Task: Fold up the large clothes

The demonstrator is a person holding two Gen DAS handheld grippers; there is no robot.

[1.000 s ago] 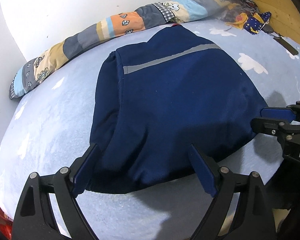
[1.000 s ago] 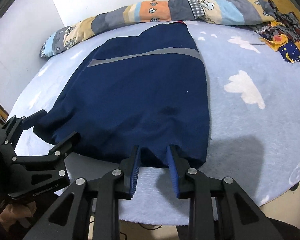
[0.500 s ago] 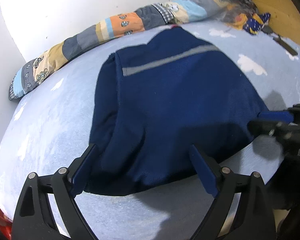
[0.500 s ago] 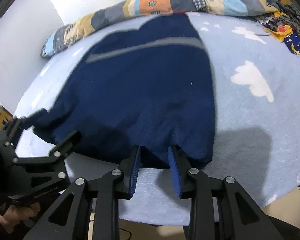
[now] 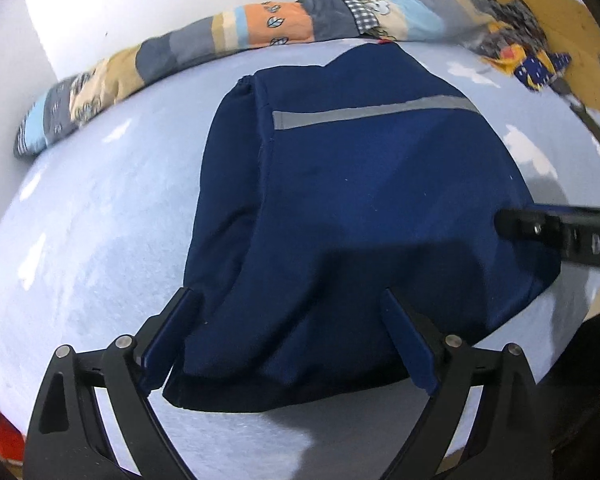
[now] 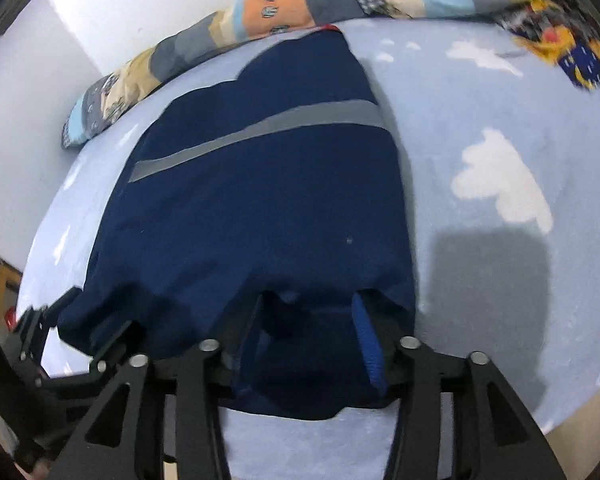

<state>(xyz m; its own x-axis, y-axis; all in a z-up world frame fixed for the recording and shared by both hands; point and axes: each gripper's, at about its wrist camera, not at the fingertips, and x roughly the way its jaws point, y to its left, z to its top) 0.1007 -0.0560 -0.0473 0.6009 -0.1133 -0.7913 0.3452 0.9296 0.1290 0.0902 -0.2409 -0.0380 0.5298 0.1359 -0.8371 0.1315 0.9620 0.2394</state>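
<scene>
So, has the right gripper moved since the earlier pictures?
Yes. The right gripper moved forward over the near hem of the dark blue garment; its jaws have just been opening.

Navy garment (image 5: 360,208): matt woven cloth, with a smooth grey band (image 5: 372,114). Bed cover (image 6: 480,128): pale blue fleece, napped and slightly rough. Patchwork quilt (image 5: 260,28): soft printed cloth. Headboard (image 5: 572,12): bare wood. Left gripper (image 5: 288,340): matt black plastic, bright metal screws.

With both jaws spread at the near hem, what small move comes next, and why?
Probably close both on the hem. The left hand-held gripper straddles the navy garment wide open; the right hand-held gripper has just been opening, cloth between its jaws, so neither grips yet.
</scene>
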